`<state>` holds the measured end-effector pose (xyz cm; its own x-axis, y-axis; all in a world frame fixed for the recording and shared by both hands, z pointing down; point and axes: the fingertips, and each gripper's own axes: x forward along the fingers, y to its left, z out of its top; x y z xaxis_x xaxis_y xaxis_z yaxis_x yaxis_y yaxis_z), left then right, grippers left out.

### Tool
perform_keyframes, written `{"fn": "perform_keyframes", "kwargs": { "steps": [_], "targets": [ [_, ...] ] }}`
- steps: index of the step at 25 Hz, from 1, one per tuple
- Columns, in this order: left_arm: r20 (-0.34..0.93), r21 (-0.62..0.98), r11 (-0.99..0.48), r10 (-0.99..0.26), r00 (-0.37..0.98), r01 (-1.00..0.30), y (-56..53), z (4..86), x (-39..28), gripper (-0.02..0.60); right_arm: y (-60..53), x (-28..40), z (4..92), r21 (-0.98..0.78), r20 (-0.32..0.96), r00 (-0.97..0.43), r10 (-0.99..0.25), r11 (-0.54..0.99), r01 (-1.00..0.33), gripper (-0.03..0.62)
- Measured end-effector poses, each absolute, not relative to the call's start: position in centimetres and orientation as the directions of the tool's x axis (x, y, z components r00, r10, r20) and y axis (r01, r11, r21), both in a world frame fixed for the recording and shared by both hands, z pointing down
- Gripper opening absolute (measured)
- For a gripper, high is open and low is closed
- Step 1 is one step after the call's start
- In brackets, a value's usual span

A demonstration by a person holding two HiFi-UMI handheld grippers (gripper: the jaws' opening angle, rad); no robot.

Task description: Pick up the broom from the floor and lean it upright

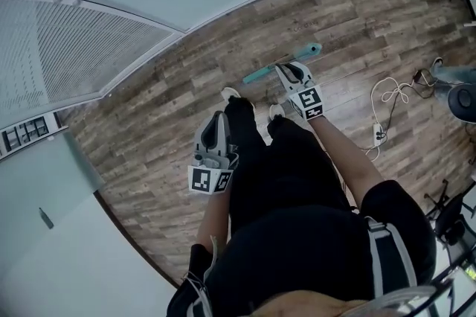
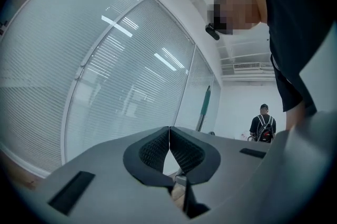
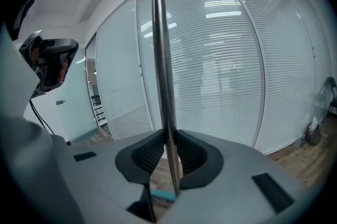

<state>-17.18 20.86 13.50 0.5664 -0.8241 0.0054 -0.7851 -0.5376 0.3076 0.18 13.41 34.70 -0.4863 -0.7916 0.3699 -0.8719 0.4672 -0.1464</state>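
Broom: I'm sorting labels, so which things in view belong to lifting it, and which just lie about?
Job in hand:
broom
right tongs, clamped on its handle

Lying about:
white cable
power strip

The broom point(image 3: 160, 60) stood in the right gripper's point(image 3: 167, 150) jaws; the left gripper point(image 1: 220, 120) was to its left; cables point(image 1: 388, 94) lay on the floor point(image 1: 149, 122) rightward.

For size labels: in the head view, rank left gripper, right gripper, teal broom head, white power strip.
Left gripper, though nearest the camera
right gripper and teal broom head, too alike to rank
white power strip
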Motion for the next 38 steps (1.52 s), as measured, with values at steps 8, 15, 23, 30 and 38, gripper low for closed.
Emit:
{"fn": "perform_keyframes", "kwargs": {
  "steps": [8, 15, 23, 30, 38],
  "targets": [
    [-0.006, 0.360, -0.591, -0.775, 0.632, -0.722, 11.7, 16.3, -16.2, 0.020, 5.9, 2.7, 37.6, -0.100, 0.427, -0.405, -0.808, 0.403, -0.910, 0.083],
    [0.042, 0.352, -0.674, -0.681, 0.731, -0.649, 2.6, 18.3, -13.1, 0.020, -1.7, 2.7, 40.2, -0.082, 0.499, -0.342, -0.796, 0.349, -0.933, 0.083],
    [0.103, 0.520, -0.678, -0.553, 0.827, -0.518, -2.1, 23.0, -10.1, 0.020, -10.6, 2.2, 45.5, -0.062, 0.539, -0.313, -0.782, 0.333, -0.941, 0.083],
    [0.212, 0.530, -0.613, -0.572, 0.792, -0.585, -7.3, 31.0, -9.8, 0.020, -16.5, 3.5, 54.2, -0.126, 0.528, -0.314, -0.789, 0.293, -0.948, 0.083],
    [0.261, 0.517, -0.597, -0.572, 0.778, -0.613, -10.9, 41.1, -8.8, 0.020, -20.2, 3.9, 64.3, -0.118, 0.561, -0.373, -0.739, 0.374, -0.920, 0.083]
  ]
}}
